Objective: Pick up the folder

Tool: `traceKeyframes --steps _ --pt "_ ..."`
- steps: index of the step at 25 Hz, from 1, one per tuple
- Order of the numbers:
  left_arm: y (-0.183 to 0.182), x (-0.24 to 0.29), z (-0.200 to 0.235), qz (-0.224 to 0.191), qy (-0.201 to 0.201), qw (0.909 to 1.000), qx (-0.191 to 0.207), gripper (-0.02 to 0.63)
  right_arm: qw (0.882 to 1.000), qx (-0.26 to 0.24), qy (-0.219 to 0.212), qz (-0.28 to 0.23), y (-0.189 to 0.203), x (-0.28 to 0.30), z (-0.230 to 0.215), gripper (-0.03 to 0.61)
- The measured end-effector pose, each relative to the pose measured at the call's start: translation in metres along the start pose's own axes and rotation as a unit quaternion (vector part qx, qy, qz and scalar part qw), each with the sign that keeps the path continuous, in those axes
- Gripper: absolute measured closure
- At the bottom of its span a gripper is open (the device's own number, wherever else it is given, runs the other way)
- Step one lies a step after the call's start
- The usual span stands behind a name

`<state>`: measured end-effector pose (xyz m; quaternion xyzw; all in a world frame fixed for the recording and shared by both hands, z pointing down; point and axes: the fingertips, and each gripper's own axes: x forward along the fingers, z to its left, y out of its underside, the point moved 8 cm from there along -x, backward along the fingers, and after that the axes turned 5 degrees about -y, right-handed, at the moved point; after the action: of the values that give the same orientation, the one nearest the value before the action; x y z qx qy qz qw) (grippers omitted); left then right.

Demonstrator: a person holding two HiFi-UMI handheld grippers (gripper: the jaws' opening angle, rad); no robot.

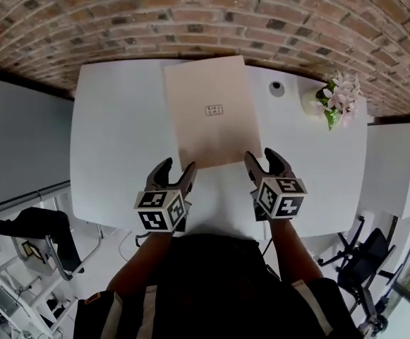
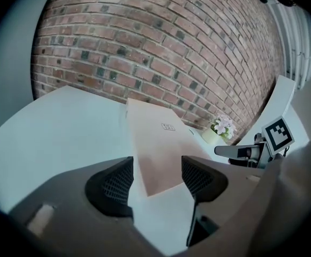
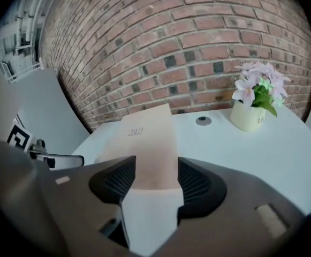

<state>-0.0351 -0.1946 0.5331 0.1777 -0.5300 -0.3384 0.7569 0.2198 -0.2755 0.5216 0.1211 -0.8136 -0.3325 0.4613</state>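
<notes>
A tan folder (image 1: 212, 111) with a small printed mark lies flat on the white table (image 1: 120, 133), its near edge toward me. My left gripper (image 1: 178, 169) hovers open just before the folder's near left corner. My right gripper (image 1: 261, 157) stands open at the near right corner. In the left gripper view the folder (image 2: 158, 143) runs away between the spread pads, with nothing pressed between them (image 2: 156, 178). The right gripper view shows the same: the folder's (image 3: 147, 143) near edge sits just beyond the open jaws (image 3: 156, 181). Neither gripper touches it.
A cream pot of pink flowers (image 1: 335, 97) stands at the table's far right, and a round grey cable port (image 1: 276, 88) lies beside the folder. A brick wall (image 1: 205, 20) backs the table. Office chairs (image 1: 363, 260) stand on the floor at both sides.
</notes>
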Motion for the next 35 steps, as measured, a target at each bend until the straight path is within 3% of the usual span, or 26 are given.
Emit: traceKeyframes --steps 8,19,27,35 --pt "-0.002 0.034 0.011 0.031 -0.009 0.999 -0.031 0.313 0.999 0.015 -0.015 0.043 -0.003 0.034 -0.025 0.291" --pt "0.003 0.057 0.012 0.064 0.009 0.9972 -0.038 0.308 0.992 0.059 -0.076 0.081 -0.002 0.061 -0.041 0.236" --pt "0.003 0.06 0.013 0.05 0.012 0.9977 -0.044 0.311 0.99 0.072 -0.099 0.075 -0.002 0.065 -0.04 0.272" --pt "-0.004 0.048 0.007 0.011 0.012 0.9992 -0.036 0.318 0.995 0.057 -0.069 0.045 -0.008 0.05 -0.027 0.284"
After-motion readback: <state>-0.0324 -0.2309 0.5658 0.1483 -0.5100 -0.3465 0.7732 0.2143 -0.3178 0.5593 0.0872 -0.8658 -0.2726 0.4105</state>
